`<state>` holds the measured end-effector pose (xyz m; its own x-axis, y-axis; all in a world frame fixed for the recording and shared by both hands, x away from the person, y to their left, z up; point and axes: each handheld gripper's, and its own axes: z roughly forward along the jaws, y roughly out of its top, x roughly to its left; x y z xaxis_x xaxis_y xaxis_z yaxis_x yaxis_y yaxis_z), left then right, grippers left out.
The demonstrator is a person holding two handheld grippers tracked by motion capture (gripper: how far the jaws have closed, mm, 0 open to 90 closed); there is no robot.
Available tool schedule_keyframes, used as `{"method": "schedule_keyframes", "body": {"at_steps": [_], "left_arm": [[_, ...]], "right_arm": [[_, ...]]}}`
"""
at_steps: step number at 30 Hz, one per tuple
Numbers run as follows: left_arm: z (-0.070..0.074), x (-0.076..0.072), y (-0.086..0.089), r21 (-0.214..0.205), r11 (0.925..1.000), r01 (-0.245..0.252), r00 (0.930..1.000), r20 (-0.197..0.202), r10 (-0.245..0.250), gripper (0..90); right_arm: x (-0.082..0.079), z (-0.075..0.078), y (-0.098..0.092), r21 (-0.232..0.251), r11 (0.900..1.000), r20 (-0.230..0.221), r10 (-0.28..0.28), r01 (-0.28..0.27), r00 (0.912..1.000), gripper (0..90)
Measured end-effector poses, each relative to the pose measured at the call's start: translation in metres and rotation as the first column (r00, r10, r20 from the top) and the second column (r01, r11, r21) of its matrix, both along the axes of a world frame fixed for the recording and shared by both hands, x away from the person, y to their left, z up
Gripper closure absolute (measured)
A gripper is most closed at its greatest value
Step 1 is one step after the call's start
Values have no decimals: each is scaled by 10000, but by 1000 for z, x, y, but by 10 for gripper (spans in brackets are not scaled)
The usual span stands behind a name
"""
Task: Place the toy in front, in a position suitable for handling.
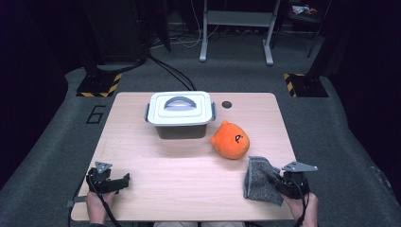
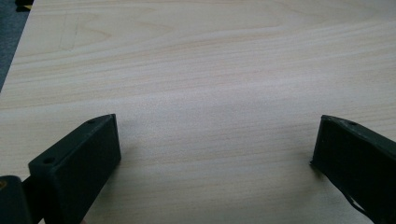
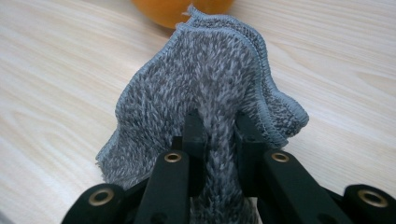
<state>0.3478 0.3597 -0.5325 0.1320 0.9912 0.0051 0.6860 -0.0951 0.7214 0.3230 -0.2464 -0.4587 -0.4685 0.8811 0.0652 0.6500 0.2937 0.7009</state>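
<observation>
Right hand-held gripper pinches the grey cloth near the worktop's front right corner; left hand-held gripper idles spread; wiping or stowing remains

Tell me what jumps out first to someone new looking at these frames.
The bright orange plush toy right of the table's middle grabs the eye first. Next is the grey fuzzy cloth pinched in the right gripper at the near right edge, just in front of the toy. Behind them sits a white lidded box with a grey handle; the left gripper rests open over bare wood at the near left.
</observation>
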Motion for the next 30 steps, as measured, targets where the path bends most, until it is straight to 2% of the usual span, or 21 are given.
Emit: {"method": "schedule_keyframes", "body": {"at_steps": [3,8,13,17,23,30], "left_arm": [[0,0,0,1,10000,-8,10000,13,8,2],[0,0,0,5,10000,-28,10000,43,28,2],[0,0,0,-3,10000,0,10000,-2,0,2],[0,0,0,-3,10000,-3,10000,-3,3,2],[0,0,0,-5,10000,5,10000,-10,-5,3],[0,0,0,-7,10000,-2,10000,-4,2,3]], "right_arm": [[2,-2,-8,32,9992,91,-407,406,9991,781],[6,-4,-15,52,9970,112,-772,772,9969,780],[15,-9,-22,16,9911,144,-1334,1334,9910,777],[20,-12,-25,-13,9884,121,-1516,1516,9884,775],[33,-19,-28,-94,9792,-22,-2027,2027,9792,771],[44,-24,-31,-208,9723,-207,-2332,2327,9722,764]]}}
